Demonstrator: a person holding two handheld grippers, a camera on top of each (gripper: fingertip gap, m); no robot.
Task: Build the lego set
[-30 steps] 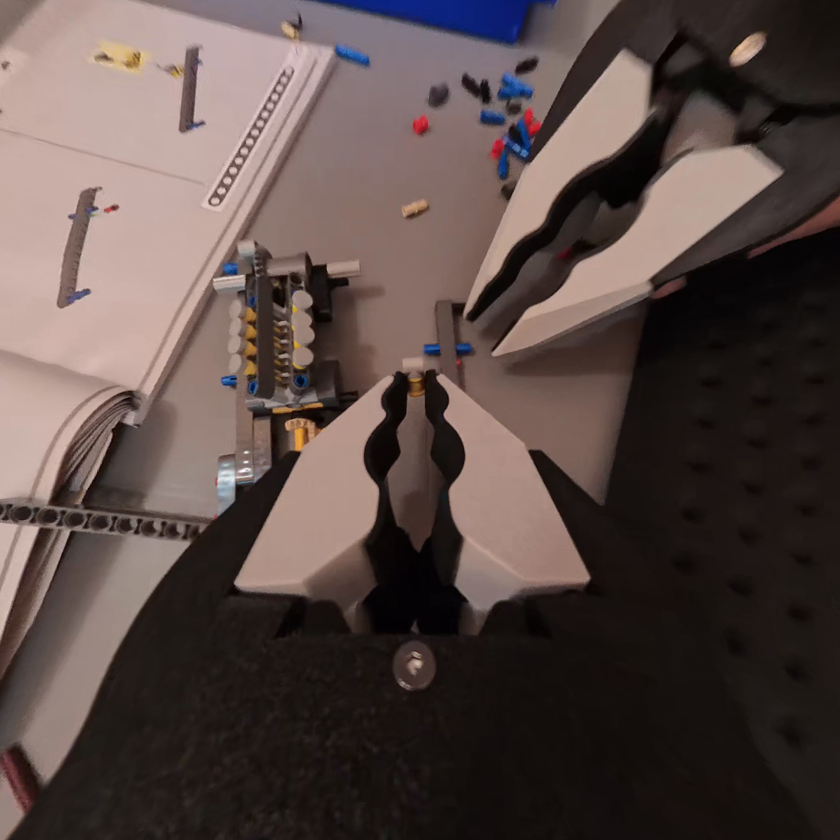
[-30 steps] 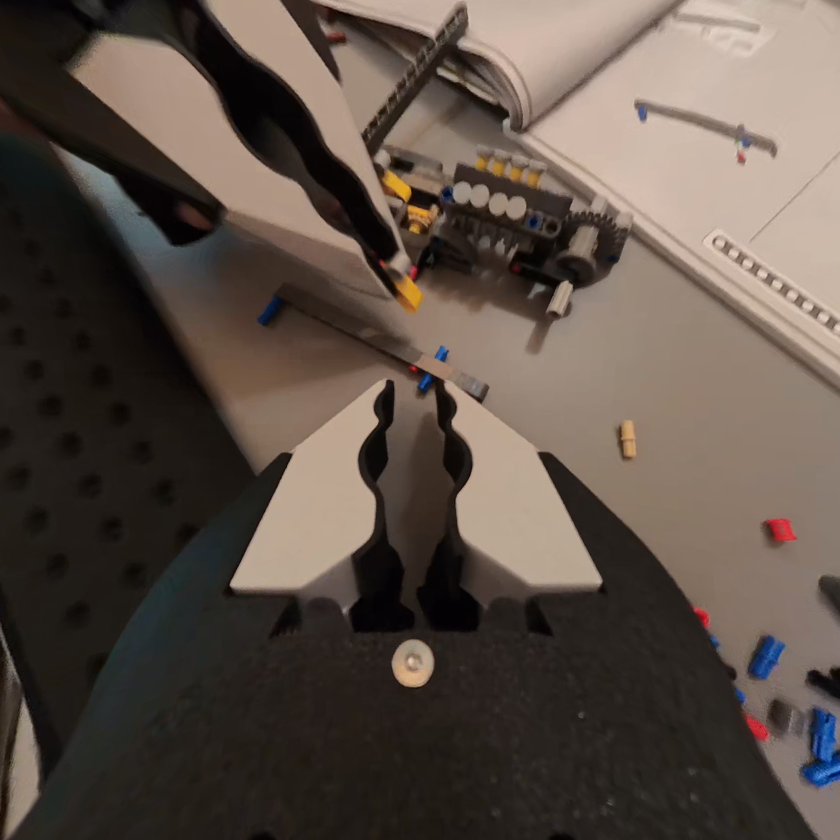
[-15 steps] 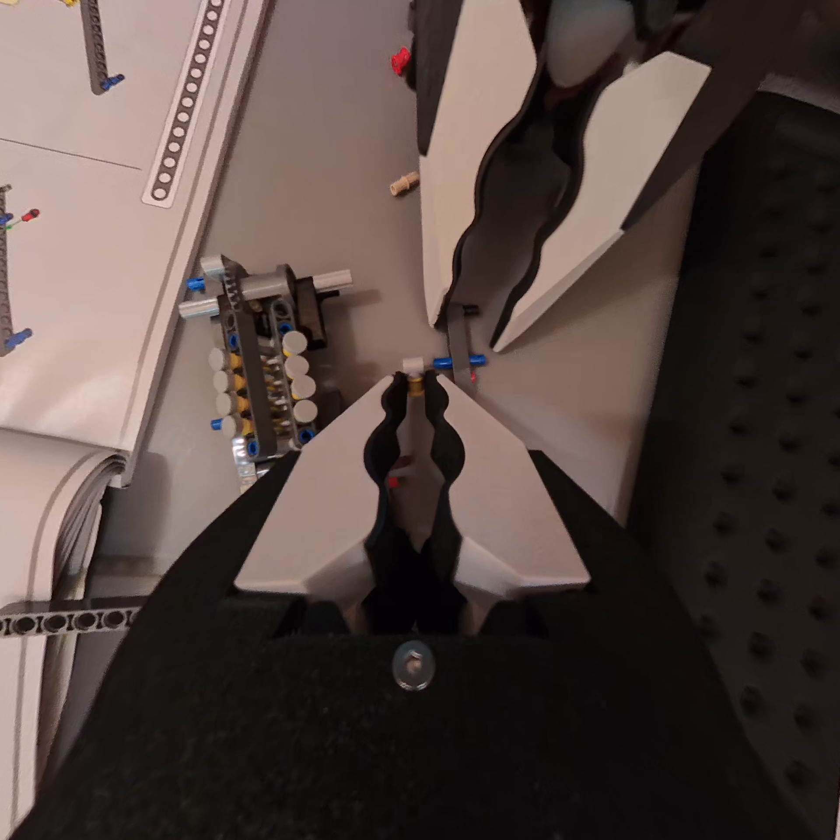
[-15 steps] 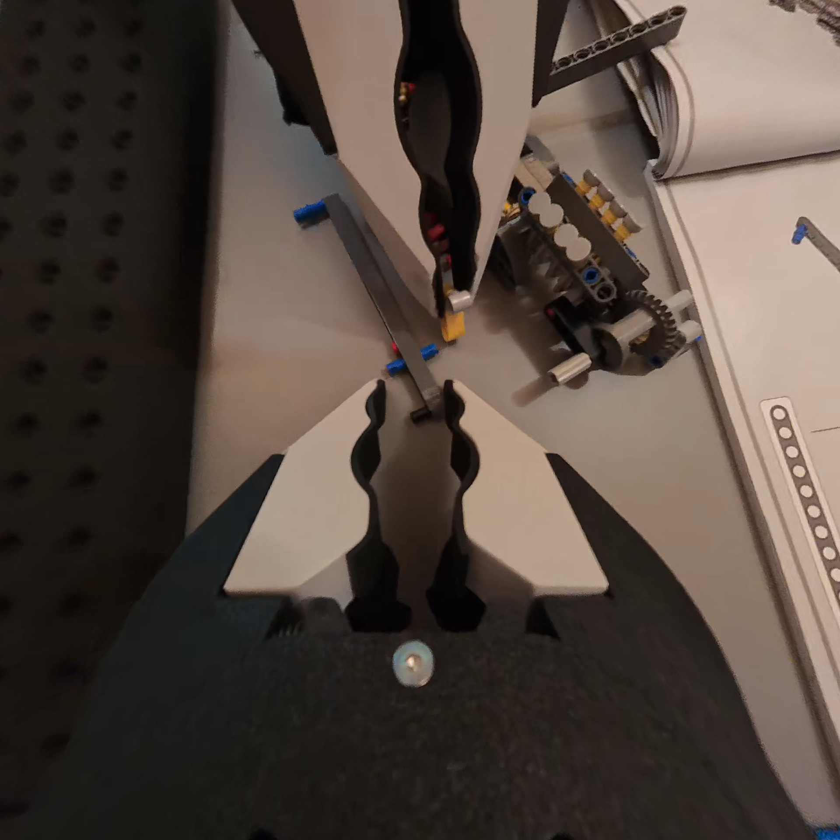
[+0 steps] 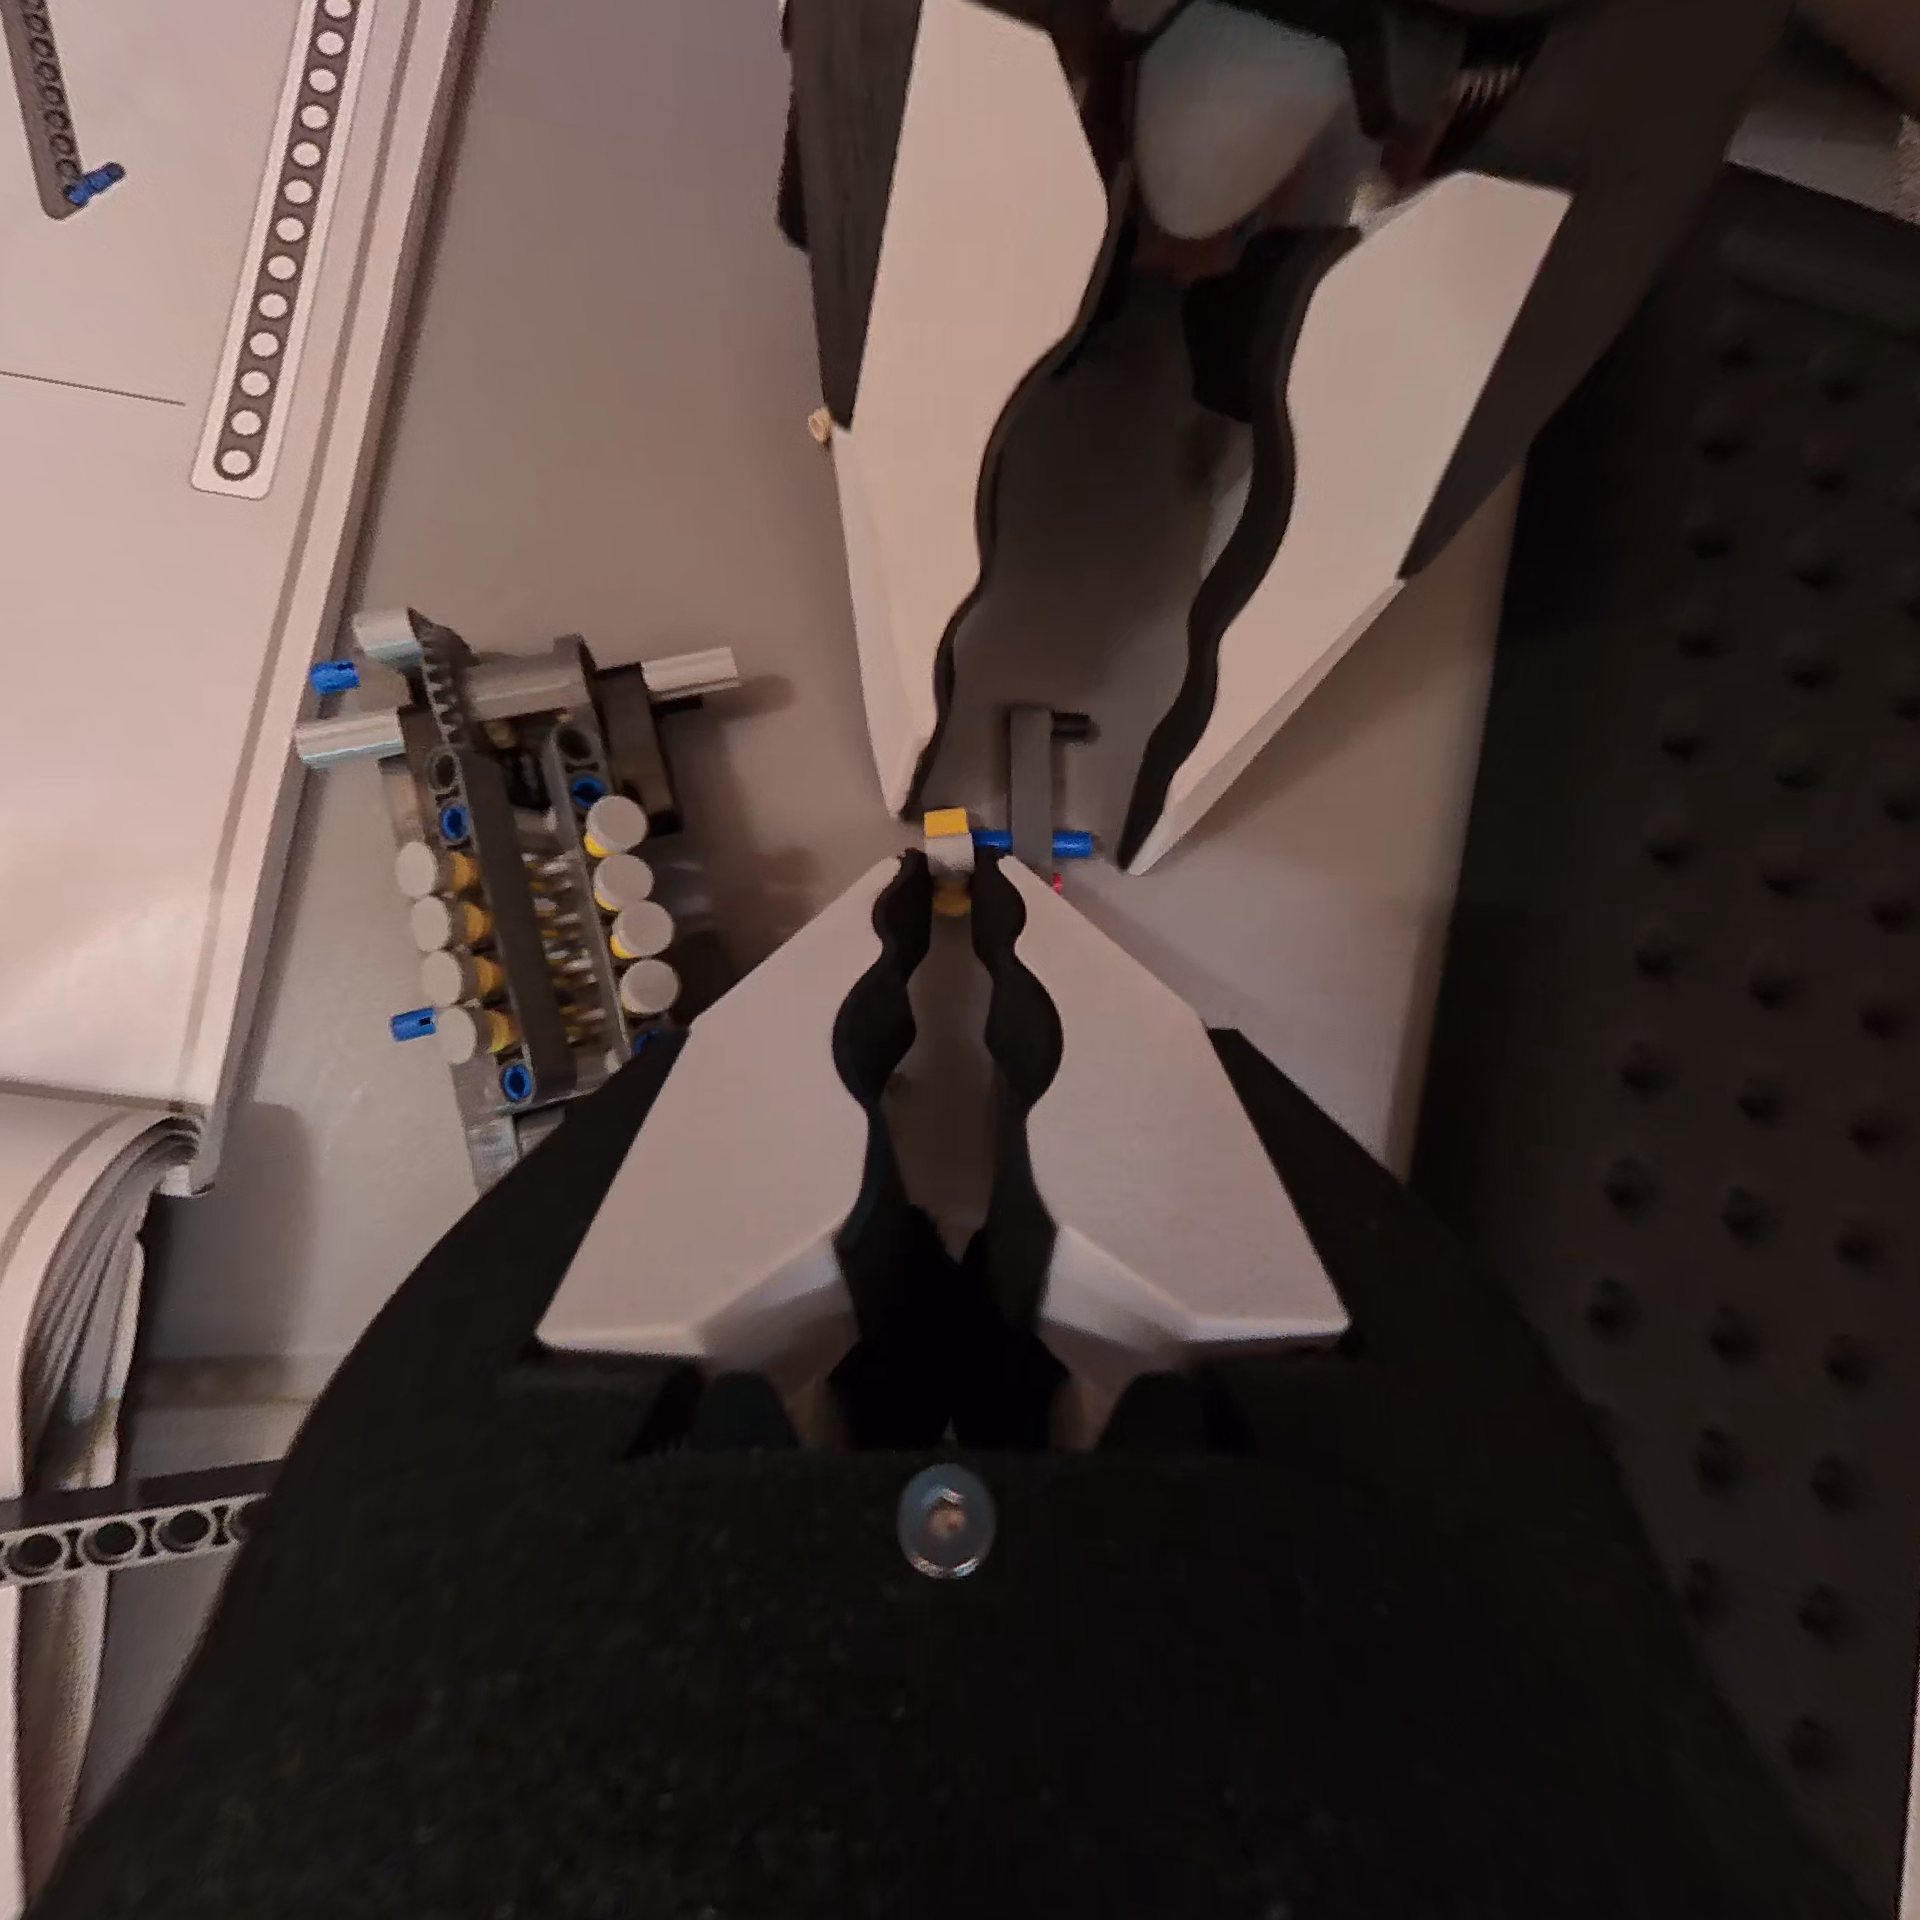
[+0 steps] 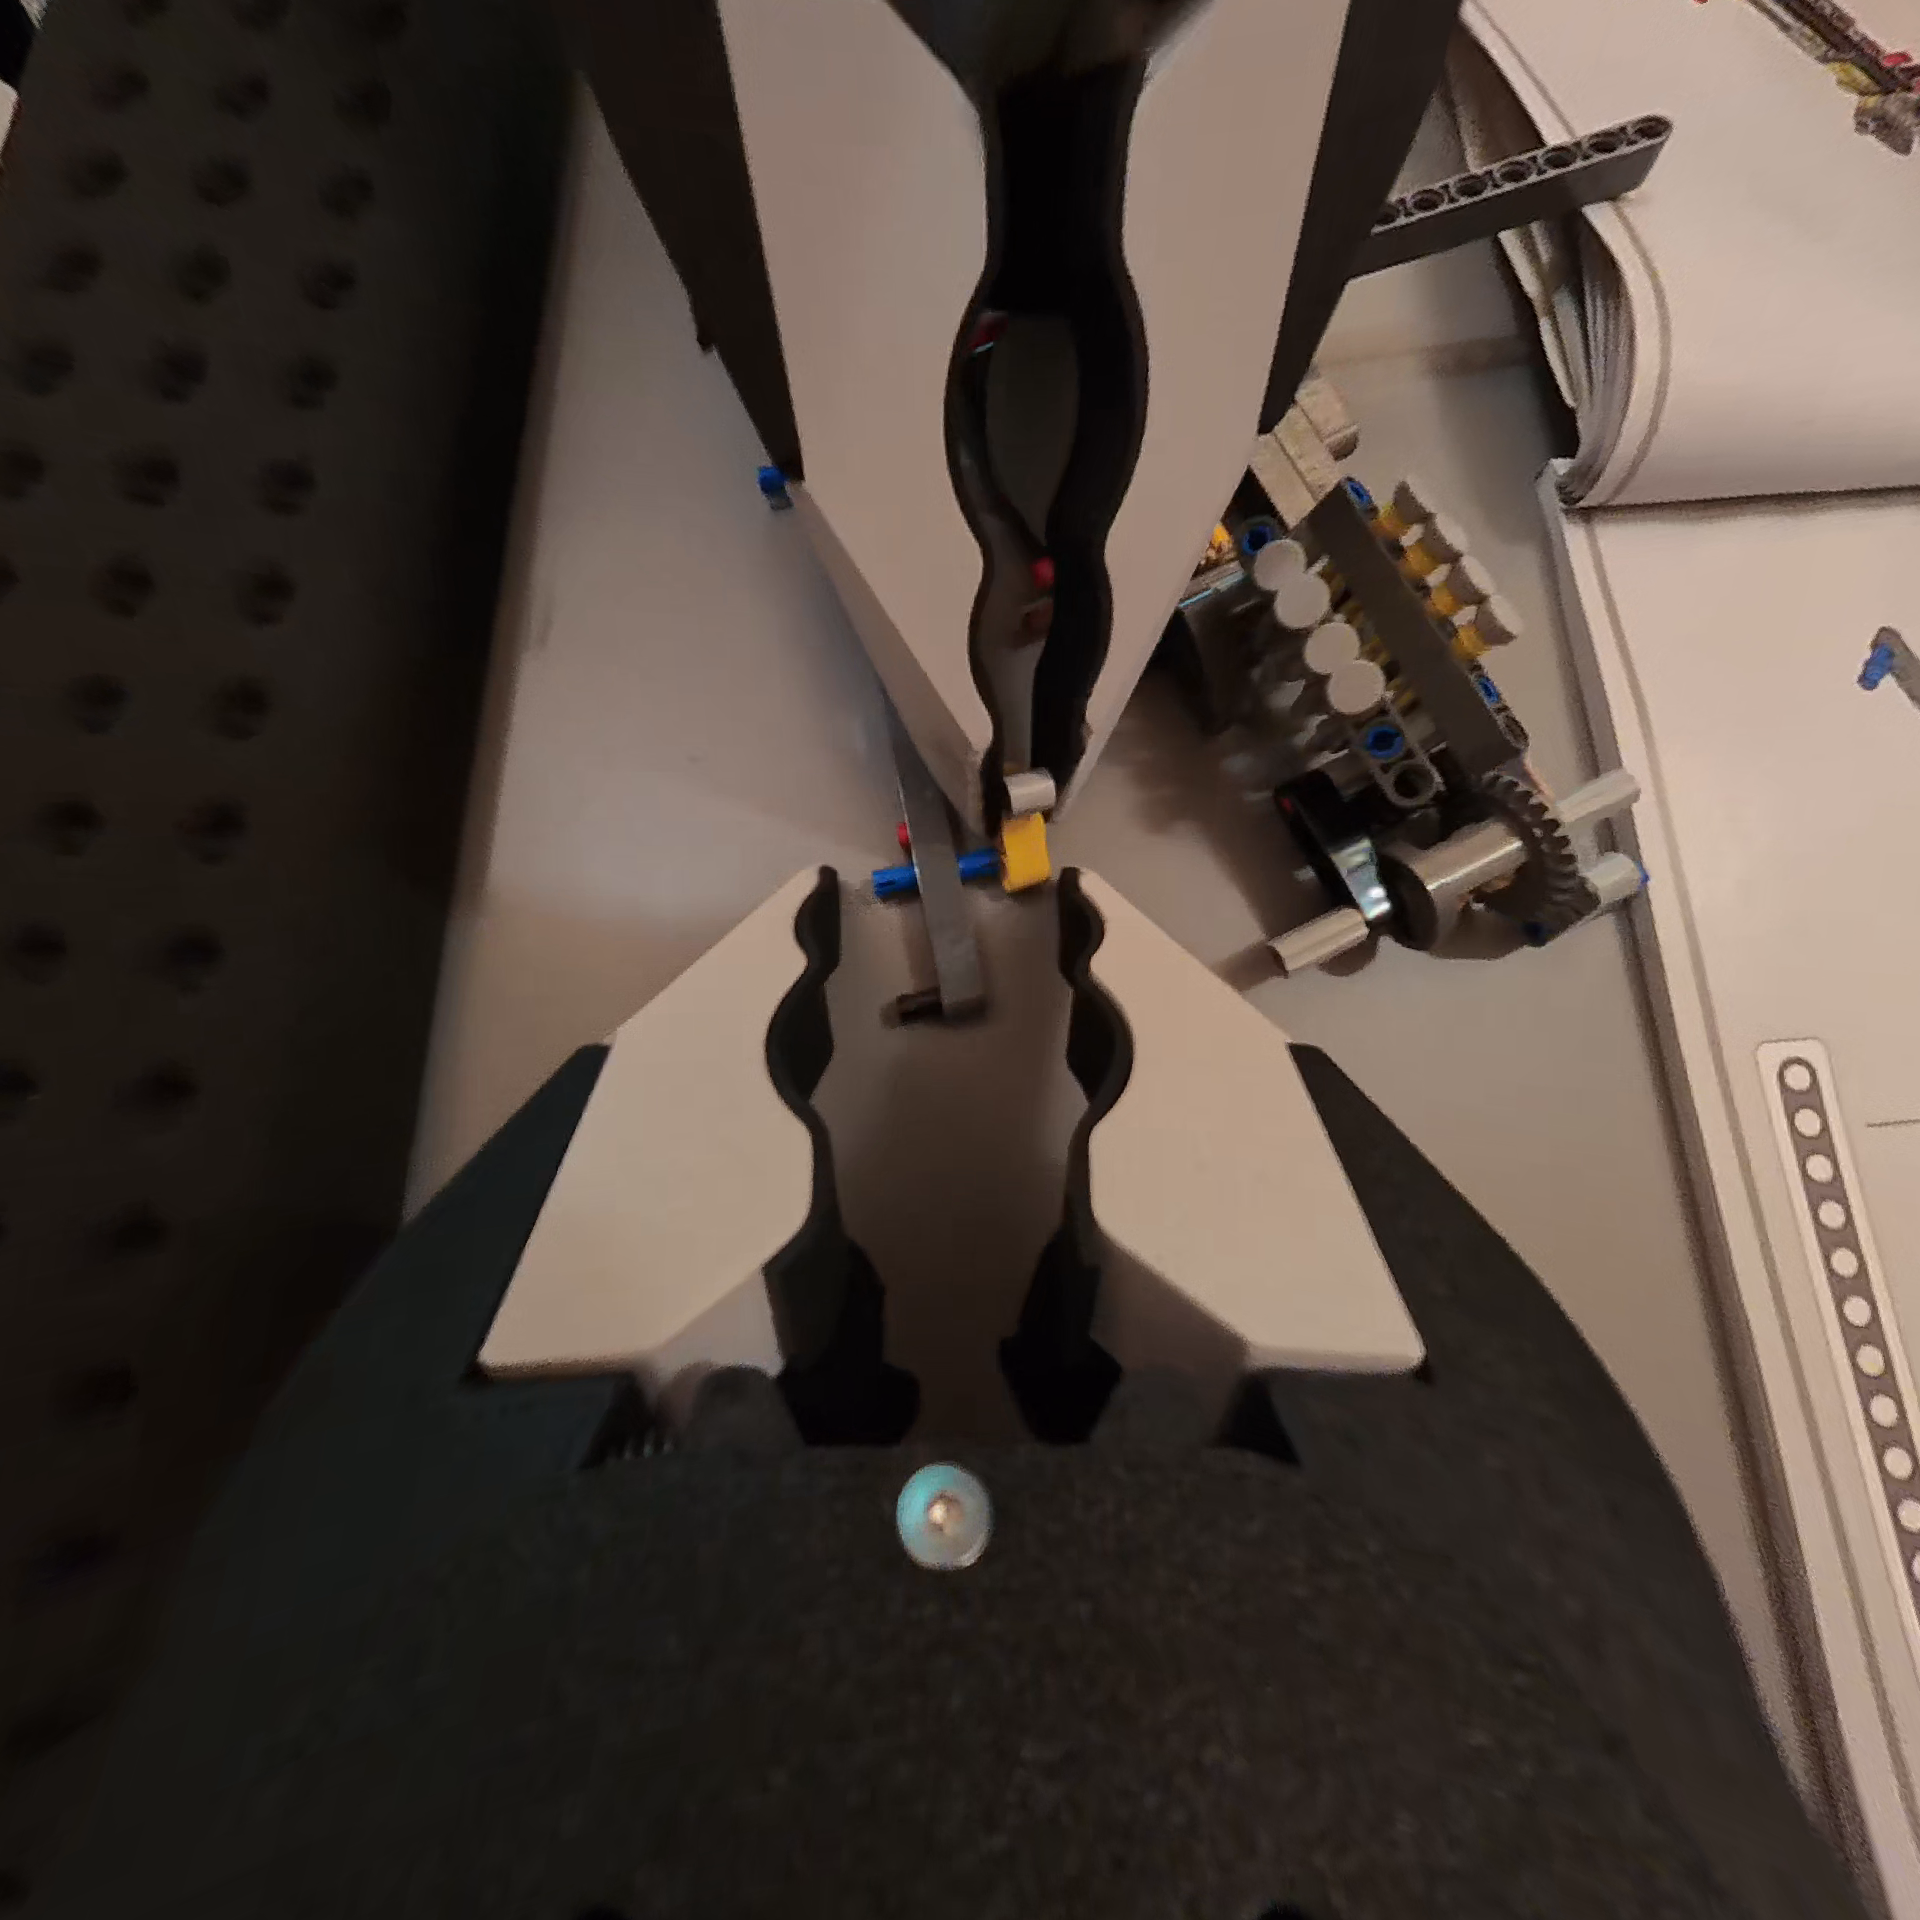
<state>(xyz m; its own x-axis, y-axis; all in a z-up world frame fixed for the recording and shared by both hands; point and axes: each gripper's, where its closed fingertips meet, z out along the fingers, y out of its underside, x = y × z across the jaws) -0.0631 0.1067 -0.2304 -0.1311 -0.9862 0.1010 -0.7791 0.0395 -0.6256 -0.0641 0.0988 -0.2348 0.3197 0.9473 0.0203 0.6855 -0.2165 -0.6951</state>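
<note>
At the tabletop (image 5: pixel 623 436) centre, the left hand-held gripper (image 5: pixel 948 871) pinches a small yellow-and-grey piece (image 5: pixel 948 837) against the blue pin (image 6: pixel 902 875) of a dark grey beam (image 6: pixel 940 904).
The right hand-held gripper (image 6: pixel 948 878), spread wide, now straddles the beam's end; an engine assembly (image 5: pixel 520 894) sits at 9 o'clock beside the open instruction book (image 5: pixel 135 623).

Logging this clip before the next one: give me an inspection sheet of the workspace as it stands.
Surface: grey table, black perforated mat beside it.
Job's things: grey beam with blue pin on the table; engine block; open manual.
Clutter: spare beam by the manual.
Grippers: left gripper jaws closed on a grey-yellow piece; right gripper jaws open, straddling the beam's end.
Cables: nothing seen.
Surroundings: nothing seen.
</note>
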